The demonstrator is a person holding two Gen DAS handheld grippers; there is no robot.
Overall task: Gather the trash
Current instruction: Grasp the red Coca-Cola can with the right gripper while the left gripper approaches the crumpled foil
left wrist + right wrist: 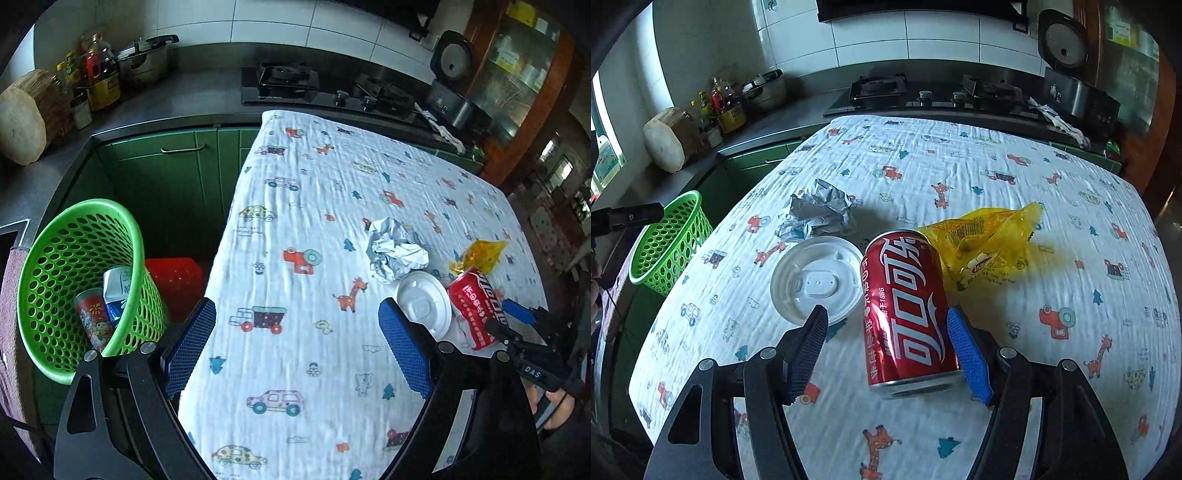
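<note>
Four pieces of trash lie near the table's right edge. The right gripper (pixel 886 332), fingers apart, straddles the red can (pixel 905 314); I would center it before closing. The left gripper (pixel 297 347) is open, empty, beside the green basket (pixel 77 236).

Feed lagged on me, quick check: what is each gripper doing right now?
Left gripper: open, holding nothing, over the tablecloth.
Right gripper: open around the red can, jaws not yet closed on it.
</note>
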